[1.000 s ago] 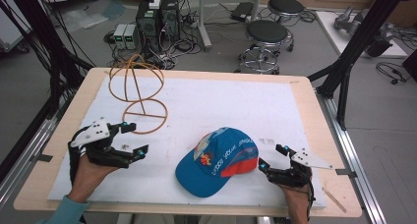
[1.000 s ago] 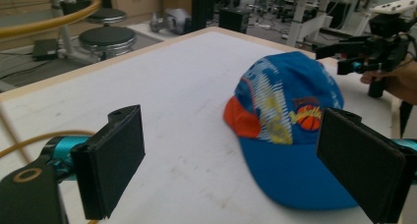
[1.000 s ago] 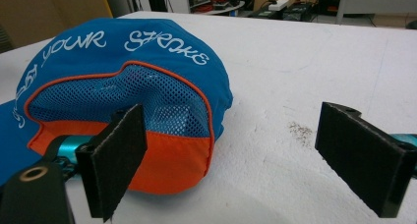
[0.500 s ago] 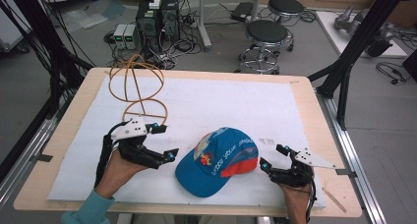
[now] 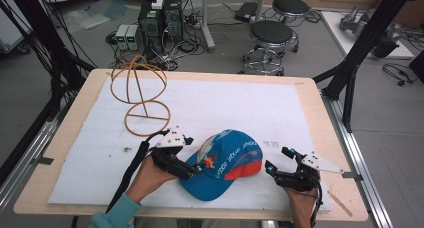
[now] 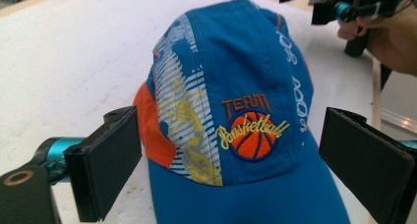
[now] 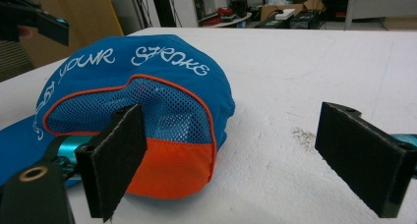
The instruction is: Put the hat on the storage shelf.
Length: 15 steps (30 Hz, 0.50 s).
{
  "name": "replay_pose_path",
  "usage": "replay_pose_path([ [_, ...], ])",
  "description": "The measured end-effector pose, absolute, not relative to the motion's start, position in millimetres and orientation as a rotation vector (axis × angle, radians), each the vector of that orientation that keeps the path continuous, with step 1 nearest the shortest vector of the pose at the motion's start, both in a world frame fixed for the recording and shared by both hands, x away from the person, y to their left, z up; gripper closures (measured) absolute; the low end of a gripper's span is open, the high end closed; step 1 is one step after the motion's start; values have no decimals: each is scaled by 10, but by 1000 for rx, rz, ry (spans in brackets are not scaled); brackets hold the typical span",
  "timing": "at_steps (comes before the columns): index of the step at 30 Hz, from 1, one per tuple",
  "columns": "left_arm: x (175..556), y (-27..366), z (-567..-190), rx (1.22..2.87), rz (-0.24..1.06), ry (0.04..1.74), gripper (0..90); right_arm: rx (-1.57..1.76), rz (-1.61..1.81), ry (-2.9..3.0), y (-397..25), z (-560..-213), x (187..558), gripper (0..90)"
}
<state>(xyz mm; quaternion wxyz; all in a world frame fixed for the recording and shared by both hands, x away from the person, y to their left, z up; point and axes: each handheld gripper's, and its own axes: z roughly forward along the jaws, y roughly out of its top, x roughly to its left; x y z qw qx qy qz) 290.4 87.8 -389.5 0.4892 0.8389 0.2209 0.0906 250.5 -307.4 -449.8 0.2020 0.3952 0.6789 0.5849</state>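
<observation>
Left tool (image 5: 192, 164): we find it released, jaws spread wide at either side of the blue fabric cap with orange panels and a basketball emblem (image 5: 226, 163), brim nearest it. Right tool (image 5: 280, 164): also released, jaws apart, the cap's mesh back just beyond its left jaw, not touching. Cap lies on the white-covered surface (image 5: 250, 108) between both tools.

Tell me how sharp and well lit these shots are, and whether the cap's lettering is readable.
High view: soft and slightly blurry, even light, faint shadows under the cap. Left gripper view: crisp stitching on the basketball patch, no glare. Right gripper view: white lettering is sharp, background shelves blur, and the white sheet looks bright but not blown out.
</observation>
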Motion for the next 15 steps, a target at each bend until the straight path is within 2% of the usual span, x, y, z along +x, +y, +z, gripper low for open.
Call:
replay_pose_path([
  [15,2936,549,-4140,2118,191,537,93,1115,1641,1893,-3078,-4499,2503,112],
])
